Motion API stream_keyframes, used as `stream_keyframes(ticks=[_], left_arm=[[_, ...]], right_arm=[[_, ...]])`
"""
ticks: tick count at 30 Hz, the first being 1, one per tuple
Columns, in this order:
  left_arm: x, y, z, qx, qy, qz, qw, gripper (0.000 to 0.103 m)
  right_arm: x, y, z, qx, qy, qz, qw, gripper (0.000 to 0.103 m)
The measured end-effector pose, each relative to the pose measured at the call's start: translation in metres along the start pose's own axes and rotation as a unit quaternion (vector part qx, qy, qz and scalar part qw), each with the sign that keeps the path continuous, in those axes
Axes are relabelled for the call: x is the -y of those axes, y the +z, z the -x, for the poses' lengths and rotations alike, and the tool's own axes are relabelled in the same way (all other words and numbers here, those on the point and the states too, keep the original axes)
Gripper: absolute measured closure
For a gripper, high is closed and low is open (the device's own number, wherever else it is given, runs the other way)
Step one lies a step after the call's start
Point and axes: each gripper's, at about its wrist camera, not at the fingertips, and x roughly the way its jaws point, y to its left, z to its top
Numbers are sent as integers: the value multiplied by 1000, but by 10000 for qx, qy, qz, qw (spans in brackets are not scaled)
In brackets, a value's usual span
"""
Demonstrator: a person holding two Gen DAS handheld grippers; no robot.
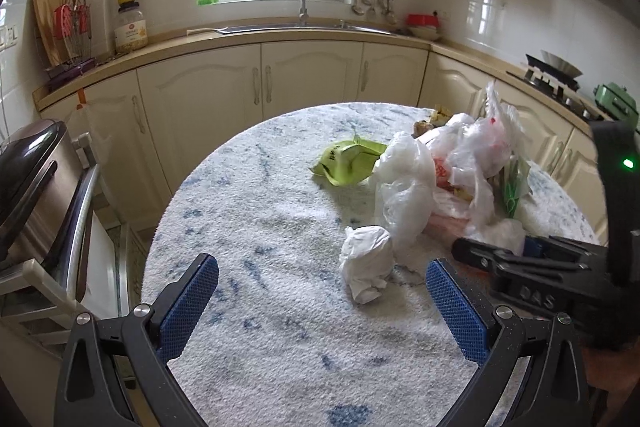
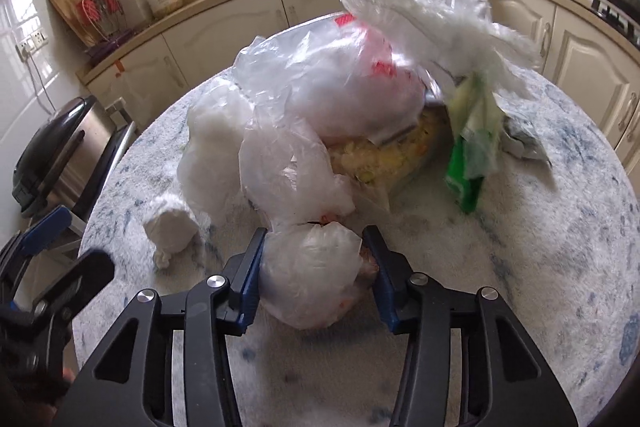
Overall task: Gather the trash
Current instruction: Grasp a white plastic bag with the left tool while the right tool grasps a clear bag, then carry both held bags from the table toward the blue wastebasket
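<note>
Right wrist view showed our right hand-held gripper [image 2: 316, 267] pinching a knotted plastic bag [image 2: 312, 279] at the bench [image 2: 560, 227] edge, our left hand-held gripper [image 1: 322, 291] wide and empty; thin film could slip or tear

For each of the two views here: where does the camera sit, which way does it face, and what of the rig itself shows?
Left wrist: sits on the left gripper, angled down across the round table toward the window; its spread blue fingers and the right gripper at right show.
Right wrist: sits on the right gripper, angled down at the trash pile; its pads press a clear plastic bag; the left gripper shows at left.
Shared: crumpled white tissue, table, window.
</note>
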Motion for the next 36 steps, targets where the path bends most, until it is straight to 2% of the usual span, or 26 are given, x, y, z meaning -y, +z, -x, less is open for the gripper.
stream_keyframes(ticks=[5,7,9,10,12,13,14,15,17,28,33,36], left_arm=[[8,6,-29,-196,51,-234,9995,1],[8,10,-48,-522,-56,-243,9983,3],[4,13,-59,-672,-196,-159,9974,6],[2,15,-64,-732,-268,-114,9969,11],[-3,15,-76,-947,-493,-14,9943,34],[-3,16,-78,-938,-471,-34,9945,40],[-4,17,-78,-929,-506,-50,9944,50],[-3,16,-78,-933,-543,-107,9941,56],[-5,13,-74,-930,-580,-156,9939,73],[-28,-9,-26,-714,-717,287,9945,74],[-19,-18,-4,-642,-800,226,9945,74],[-7,-17,9,-619,-813,145,9947,74]], right_arm=[[5,-8,10,-47,58,-62,10000,53],[4,-5,8,-34,10,-27,10000,50],[2,0,7,-7,-12,11,10000,46],[2,3,5,14,-12,29,10000,45],[-1,7,-4,-77,-6,109,9999,45],[-4,7,-6,-103,-61,214,9997,45],[-8,7,-6,-127,-132,343,9992,49],[-10,5,-5,-144,-87,381,9991,54],[-10,0,1,-162,105,303,9994,57],[-3,-29,43,98,609,-177,9979,61],[-2,-37,62,212,625,-194,9976,63],[-4,-44,58,-67,458,76,9989,61]])
